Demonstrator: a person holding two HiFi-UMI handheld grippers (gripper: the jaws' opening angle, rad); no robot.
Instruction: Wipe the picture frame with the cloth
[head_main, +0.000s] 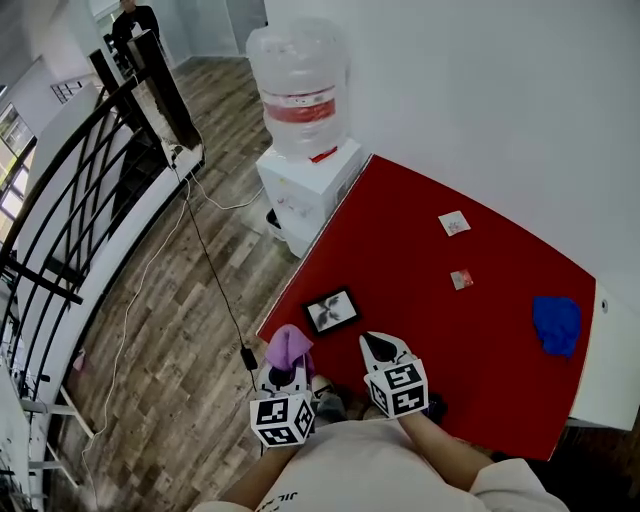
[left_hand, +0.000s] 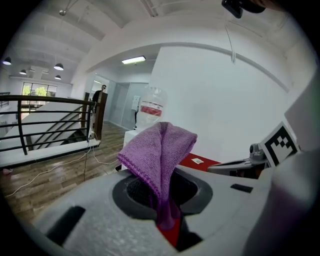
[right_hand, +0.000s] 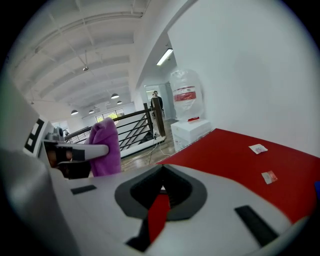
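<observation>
Red table (head_main: 480, 330) against white wall, water dispenser (head_main: 300, 150) at far corner. Picture frame (head_main: 331, 310) flat near table's left edge, just ahead of both tools. Left gripper (head_main: 288, 368) clamped on purple cloth (left_hand: 159, 150), fold standing up from jaws. Right gripper (head_main: 381, 347) closed, tips together, empty. Judged step: cloth in hand, wiping not begun. Next: lower cloth onto frame; right could steady it.

The table (head_main: 480, 330) is plain red. The picture frame (head_main: 331, 310) is black around a black-and-white print. Just beside the frame the cloth (head_main: 288, 346) is purple; well apart from it, another cloth (head_main: 557, 323) is blue. The left tongs (head_main: 285, 370) and right tongs (head_main: 380, 347) bear black-and-white square markers.
</observation>
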